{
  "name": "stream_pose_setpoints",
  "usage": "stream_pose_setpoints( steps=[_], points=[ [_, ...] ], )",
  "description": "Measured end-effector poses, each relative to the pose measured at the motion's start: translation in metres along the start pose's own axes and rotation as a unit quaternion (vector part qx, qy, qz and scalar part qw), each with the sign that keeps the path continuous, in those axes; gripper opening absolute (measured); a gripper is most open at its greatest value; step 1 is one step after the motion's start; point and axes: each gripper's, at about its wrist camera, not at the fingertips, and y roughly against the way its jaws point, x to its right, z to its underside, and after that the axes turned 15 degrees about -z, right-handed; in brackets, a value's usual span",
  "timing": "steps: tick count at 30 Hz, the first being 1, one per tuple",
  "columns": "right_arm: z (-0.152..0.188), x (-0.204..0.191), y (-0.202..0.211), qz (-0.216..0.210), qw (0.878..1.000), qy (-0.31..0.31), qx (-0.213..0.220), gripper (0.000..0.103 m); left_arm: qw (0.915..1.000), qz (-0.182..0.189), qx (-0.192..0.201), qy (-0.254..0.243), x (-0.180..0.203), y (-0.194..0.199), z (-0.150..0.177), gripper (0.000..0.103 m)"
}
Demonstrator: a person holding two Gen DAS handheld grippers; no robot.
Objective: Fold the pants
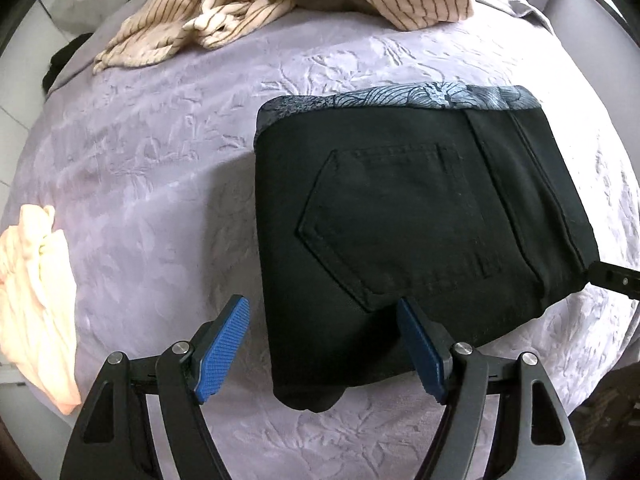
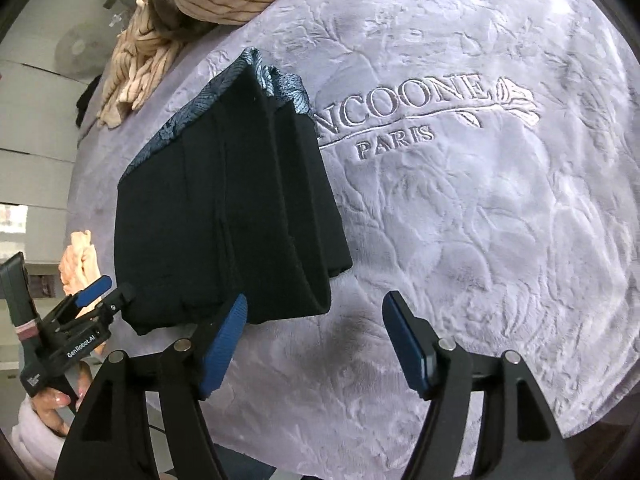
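The left gripper (image 1: 322, 346) hangs over the near edge of the folded black pants (image 1: 412, 240), its jaws spread wide. The blue pads stand clear on either side of the pants' near left corner and press on nothing; the cloth lies flat beneath them, not pinched. The right gripper (image 2: 314, 342) is likewise wide open and empty. Its left pad sits just at the pants' (image 2: 224, 216) near right corner, whether touching cannot be told, and its right pad is over bare blanket.

In the right wrist view the left gripper (image 2: 100, 292) shows at 8 o'clock, held by a hand (image 2: 60, 400) in a pale sleeve.

The pants lie folded into a compact rectangle on a lilac blanket (image 1: 160, 168) covering a bed, a back pocket facing up and a patterned blue-grey lining showing along the far edge. The blanket is embossed with leaves and carries stitched lettering (image 2: 404, 116) at 1 o'clock from the pants in the right wrist view.

A heap of striped cream cloth (image 1: 224, 12) lies at 12 o'clock on the far side of the bed. A pale peach garment (image 1: 36, 300) sits at 9 o'clock by the bed's edge. Beyond the bed at 10 o'clock stand a white fan (image 2: 78, 50) and pale walls.
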Motion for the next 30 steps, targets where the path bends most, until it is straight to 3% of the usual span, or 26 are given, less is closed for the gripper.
stream_pose_setpoints(
  steps=[1,3,11,19,30],
  points=[
    [0.000,-0.003,-0.001,0.002,1.000,0.001,0.000,0.074,1.0000,-0.003,0.000,0.001,-0.001,0.000,-0.001,0.094],
    [-0.003,-0.008,-0.001,0.002,1.000,0.003,0.001,0.074,1.0000,0.001,0.002,0.007,-0.004,-0.002,-0.004,0.099],
    [-0.015,-0.024,-0.013,-0.001,1.000,0.018,-0.008,0.079,0.9997,0.011,-0.015,0.015,-0.014,-0.016,-0.010,0.099],
    [-0.022,-0.024,-0.021,0.008,1.000,0.023,-0.015,0.085,0.9970,0.058,-0.040,0.033,-0.021,-0.032,-0.018,0.102],
    [-0.031,-0.006,-0.021,-0.003,1.000,0.001,-0.013,0.089,0.9913,0.093,-0.067,0.065,-0.038,-0.057,-0.040,0.102]
  ],
)
